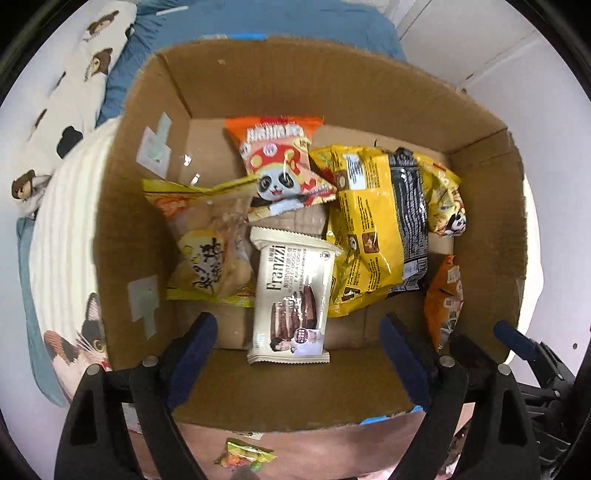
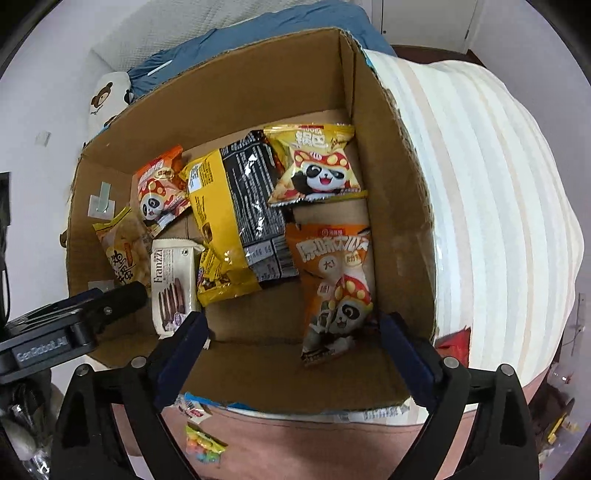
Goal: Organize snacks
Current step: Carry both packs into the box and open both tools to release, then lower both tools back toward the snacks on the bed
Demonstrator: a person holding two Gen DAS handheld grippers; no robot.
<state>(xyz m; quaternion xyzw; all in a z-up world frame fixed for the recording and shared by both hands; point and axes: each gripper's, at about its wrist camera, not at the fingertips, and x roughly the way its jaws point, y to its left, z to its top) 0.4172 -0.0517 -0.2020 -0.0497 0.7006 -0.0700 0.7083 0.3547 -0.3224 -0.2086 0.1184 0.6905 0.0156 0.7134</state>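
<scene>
An open cardboard box (image 1: 258, 85) (image 2: 236, 92) holds several snack packs. In the left wrist view my left gripper (image 1: 299, 354) is open and empty above the box's near wall, just over a white Franzzi cookie pack (image 1: 291, 295). Around it lie a yellow chip bag (image 1: 207, 240), an orange panda pack (image 1: 280, 162) and a big yellow-black bag (image 1: 373, 229). In the right wrist view my right gripper (image 2: 291, 347) is open and empty over the near wall, close to an orange panda pack (image 2: 336, 280). A yellow panda pack (image 2: 314, 166) lies further back. The left gripper's body (image 2: 74, 317) shows at left.
The box sits on a bed among a striped cushion (image 2: 487, 206), a cat-print cushion (image 1: 62, 258) and blue bedding (image 1: 258, 18). Loose small candy packs (image 2: 203, 446) (image 1: 243, 454) lie on the brownish surface in front of the box. White walls stand behind.
</scene>
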